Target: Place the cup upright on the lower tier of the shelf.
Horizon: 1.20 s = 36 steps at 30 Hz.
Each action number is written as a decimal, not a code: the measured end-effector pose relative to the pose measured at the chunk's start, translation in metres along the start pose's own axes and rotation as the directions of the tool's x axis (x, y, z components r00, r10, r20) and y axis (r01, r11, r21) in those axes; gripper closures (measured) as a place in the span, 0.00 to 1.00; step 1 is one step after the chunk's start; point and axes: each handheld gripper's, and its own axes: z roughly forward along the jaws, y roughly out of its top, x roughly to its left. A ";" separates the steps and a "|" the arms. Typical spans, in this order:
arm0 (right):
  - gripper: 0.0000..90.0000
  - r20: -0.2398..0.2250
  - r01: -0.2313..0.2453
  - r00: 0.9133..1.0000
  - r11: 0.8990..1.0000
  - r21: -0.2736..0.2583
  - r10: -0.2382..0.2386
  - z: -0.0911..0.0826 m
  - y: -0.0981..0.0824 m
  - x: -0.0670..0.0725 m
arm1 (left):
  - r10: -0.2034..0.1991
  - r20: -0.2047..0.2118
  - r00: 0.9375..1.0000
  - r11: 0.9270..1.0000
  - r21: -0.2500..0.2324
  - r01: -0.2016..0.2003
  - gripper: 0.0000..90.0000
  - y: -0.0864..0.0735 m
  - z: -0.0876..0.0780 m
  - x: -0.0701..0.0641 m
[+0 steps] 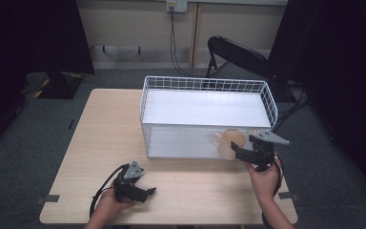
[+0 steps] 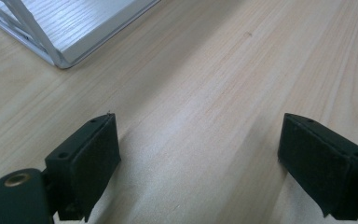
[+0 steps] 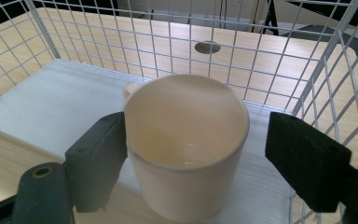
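A cream cup stands upright in the front right corner of a white wire basket. In the right gripper view the cup is over the basket's white floor, handle pointing away, base cut off by the frame. My right gripper is open around it: the left jaw is against the cup's side and the right jaw stands clear of it. My left gripper rests low on the wooden table at the front left, open, with bare wood between its jaws.
The basket takes up the table's middle and right, and its near corner appears in the left gripper view. Wire walls close in just right of and behind the cup. A black folding chair stands behind the table.
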 end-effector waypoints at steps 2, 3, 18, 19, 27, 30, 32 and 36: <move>0.21 0.002 0.003 1.000 1.000 0.001 -0.003 -0.001 0.000 0.000 | 0.000 0.000 1.000 1.000 0.000 0.000 0.13 0.000 0.000 0.000; 0.21 0.003 0.007 1.000 1.000 0.005 -0.007 -0.001 0.000 0.000 | 0.000 0.000 1.000 1.000 0.000 0.000 0.13 0.000 0.000 0.000; 0.16 -0.011 0.031 0.999 0.999 0.022 -0.031 -0.002 -0.014 0.002 | 0.000 0.000 1.000 1.000 0.000 0.000 0.13 0.000 0.000 0.000; 0.16 -0.015 0.028 1.000 0.999 0.021 -0.028 -0.001 -0.015 0.002 | 0.000 0.000 1.000 1.000 0.000 0.000 0.13 0.000 0.000 0.000; 0.16 -0.013 0.021 1.000 0.999 0.039 -0.021 0.005 -0.024 0.003 | 0.000 0.000 1.000 1.000 0.000 0.000 0.13 0.000 0.000 0.000; 0.16 -0.011 0.029 1.000 0.999 0.042 -0.028 0.008 -0.026 0.003 | 0.000 0.000 1.000 1.000 0.000 0.000 0.13 0.000 0.000 0.000; 0.16 -0.013 0.029 1.000 0.998 0.048 -0.028 0.010 -0.027 0.004 | 0.000 0.000 1.000 1.000 0.000 0.000 0.13 0.000 0.000 0.000; 0.16 -0.001 0.032 1.000 0.998 0.056 -0.032 0.014 -0.028 0.003 | 0.000 0.000 1.000 1.000 0.000 0.000 0.13 0.000 0.000 0.000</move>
